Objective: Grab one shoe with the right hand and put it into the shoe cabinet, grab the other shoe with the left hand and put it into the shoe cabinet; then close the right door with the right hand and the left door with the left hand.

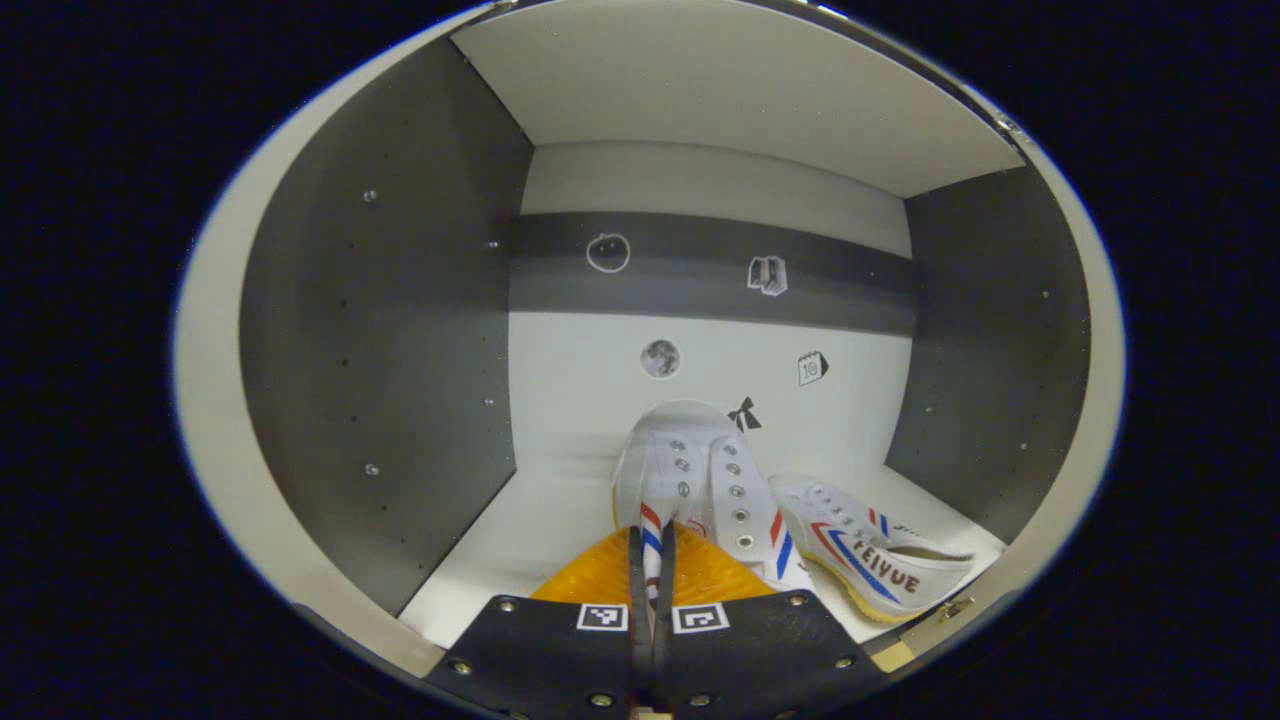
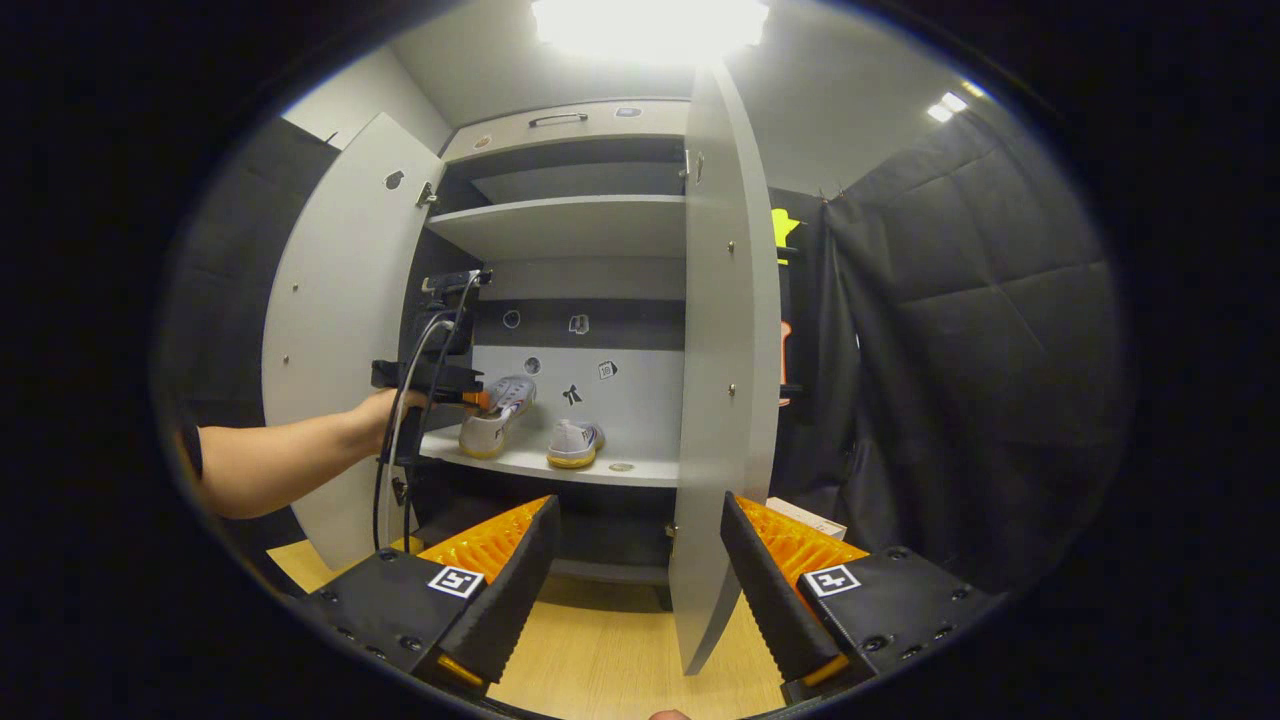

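Note:
In the left gripper view my left gripper (image 1: pixel 652 535) is inside the shoe cabinet, shut on the heel collar of a white shoe (image 1: pixel 690 470) with red and blue stripes, toe toward the back wall. The other white shoe (image 1: pixel 870 560) lies to its right on the white shelf (image 1: pixel 500 540). The right gripper view shows the left gripper (image 2: pixel 470 398) and a forearm reaching in, the held shoe (image 2: pixel 497 418) low over the shelf (image 2: pixel 640 468), and the second shoe (image 2: pixel 573 443) beside it. My right gripper (image 2: pixel 640 500) is open and holds nothing, back from the cabinet.
Both doors stand open: the left door (image 2: pixel 340 330) swung wide, the right door (image 2: pixel 725 350) edge-on right ahead of my right gripper. An upper shelf (image 2: pixel 570 225) sits above. The floor (image 2: pixel 610 650) is wood, and a black curtain (image 2: pixel 950 350) hangs on the right.

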`<action>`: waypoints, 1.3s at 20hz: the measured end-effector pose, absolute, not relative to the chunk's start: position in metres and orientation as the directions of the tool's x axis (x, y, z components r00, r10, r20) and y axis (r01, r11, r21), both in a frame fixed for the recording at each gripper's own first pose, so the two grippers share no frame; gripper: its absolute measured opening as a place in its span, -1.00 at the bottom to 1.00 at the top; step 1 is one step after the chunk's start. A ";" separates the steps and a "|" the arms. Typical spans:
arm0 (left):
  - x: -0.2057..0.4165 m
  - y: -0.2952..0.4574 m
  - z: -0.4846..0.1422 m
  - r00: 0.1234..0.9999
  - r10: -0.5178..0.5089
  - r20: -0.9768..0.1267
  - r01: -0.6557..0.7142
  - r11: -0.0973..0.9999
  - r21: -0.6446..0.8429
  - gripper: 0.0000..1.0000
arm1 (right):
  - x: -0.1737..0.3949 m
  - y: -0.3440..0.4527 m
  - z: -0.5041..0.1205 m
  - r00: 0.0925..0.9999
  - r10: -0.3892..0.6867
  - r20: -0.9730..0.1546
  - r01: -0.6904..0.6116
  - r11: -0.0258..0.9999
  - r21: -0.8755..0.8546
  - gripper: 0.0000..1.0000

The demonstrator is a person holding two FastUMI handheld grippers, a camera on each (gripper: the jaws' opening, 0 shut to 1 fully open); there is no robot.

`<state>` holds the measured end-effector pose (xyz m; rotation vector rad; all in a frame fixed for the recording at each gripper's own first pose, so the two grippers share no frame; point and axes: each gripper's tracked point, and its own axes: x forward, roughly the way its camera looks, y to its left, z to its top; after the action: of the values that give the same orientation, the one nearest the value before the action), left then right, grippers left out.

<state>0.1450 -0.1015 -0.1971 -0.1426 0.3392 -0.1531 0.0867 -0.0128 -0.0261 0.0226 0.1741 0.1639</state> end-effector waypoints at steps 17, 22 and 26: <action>0.083 -0.089 -0.132 0.967 -0.128 -0.222 0.122 0.992 -0.043 1.00 | 0.090 0.016 -0.005 0.968 0.215 -0.128 -0.211 0.976 0.044 1.00; 0.012 -0.085 -0.083 0.979 -0.165 -0.119 0.162 0.986 -0.035 1.00 | 0.080 0.025 0.008 0.970 0.221 -0.099 -0.218 0.975 0.042 1.00; -0.046 -0.069 -0.056 0.981 -0.178 -0.071 0.176 0.984 -0.039 1.00 | 0.073 0.031 0.018 0.972 0.220 -0.083 -0.217 0.975 0.048 0.94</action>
<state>-0.0464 -0.0685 -0.0557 -0.0323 0.0748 -0.1781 0.0726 0.0313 0.0178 0.0385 0.0883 0.2207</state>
